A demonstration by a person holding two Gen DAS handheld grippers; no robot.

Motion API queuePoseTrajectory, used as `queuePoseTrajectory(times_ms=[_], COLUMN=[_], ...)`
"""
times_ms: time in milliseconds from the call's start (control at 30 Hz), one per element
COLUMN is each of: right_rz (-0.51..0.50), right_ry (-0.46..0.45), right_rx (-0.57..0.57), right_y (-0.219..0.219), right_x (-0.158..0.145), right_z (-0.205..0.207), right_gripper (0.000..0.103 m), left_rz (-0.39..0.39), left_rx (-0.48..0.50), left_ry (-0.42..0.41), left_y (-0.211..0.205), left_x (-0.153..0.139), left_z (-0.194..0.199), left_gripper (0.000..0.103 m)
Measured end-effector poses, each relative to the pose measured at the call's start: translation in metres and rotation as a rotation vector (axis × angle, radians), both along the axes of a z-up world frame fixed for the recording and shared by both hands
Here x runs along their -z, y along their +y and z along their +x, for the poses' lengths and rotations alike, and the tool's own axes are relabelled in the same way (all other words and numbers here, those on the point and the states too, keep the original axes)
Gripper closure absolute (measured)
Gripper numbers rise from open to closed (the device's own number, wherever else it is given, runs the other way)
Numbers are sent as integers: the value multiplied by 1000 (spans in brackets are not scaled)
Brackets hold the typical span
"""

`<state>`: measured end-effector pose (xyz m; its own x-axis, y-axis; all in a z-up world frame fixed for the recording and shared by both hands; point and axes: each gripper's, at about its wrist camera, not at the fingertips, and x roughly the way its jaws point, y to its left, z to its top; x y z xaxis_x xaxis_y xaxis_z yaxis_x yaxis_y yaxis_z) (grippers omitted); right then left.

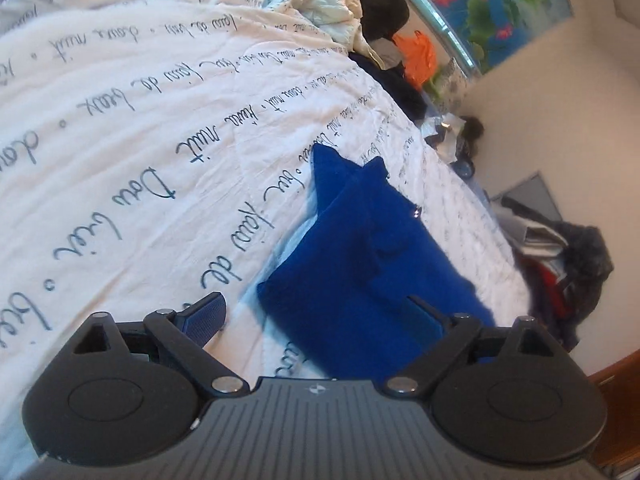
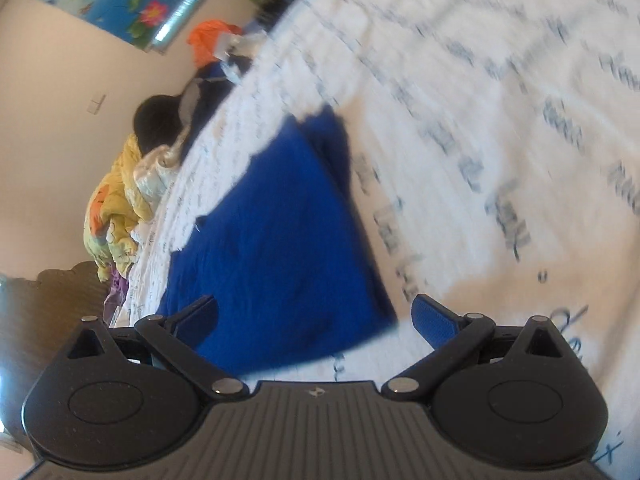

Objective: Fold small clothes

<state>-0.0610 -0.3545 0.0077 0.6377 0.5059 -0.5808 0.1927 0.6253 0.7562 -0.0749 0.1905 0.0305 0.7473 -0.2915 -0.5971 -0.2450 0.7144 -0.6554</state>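
While both claws gape, one blue garment (image 1: 360,248) lies folded.

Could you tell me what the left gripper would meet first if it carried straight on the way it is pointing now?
Most likely the blue garment, lying on the lettered white bedspread just ahead of the open left gripper. Depth is hard to judge here.

garment (image 1: 360,264): solid royal blue | bedcover (image 1: 140,120): white, dark cursive script | bag (image 1: 418,56): orange | poster (image 1: 492,4): blue, pink lotuses
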Motion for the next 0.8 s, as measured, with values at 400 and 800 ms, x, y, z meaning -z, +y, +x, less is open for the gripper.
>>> queuePoseTrajectory(times_ms=[400,800], right_rz=[-96,-308], right_ry=[-69,33], right_rx=[-117,-233], right_y=[4,-12], right_x=[-11,-18], right_z=[38,31], right_gripper=[96,75], left_rz=[86,219], left_rx=[42,102], left_ry=[116,102], left_y=[-14,-13], left_x=[-9,-12], left_z=[30,-2], left_gripper=[94,69])
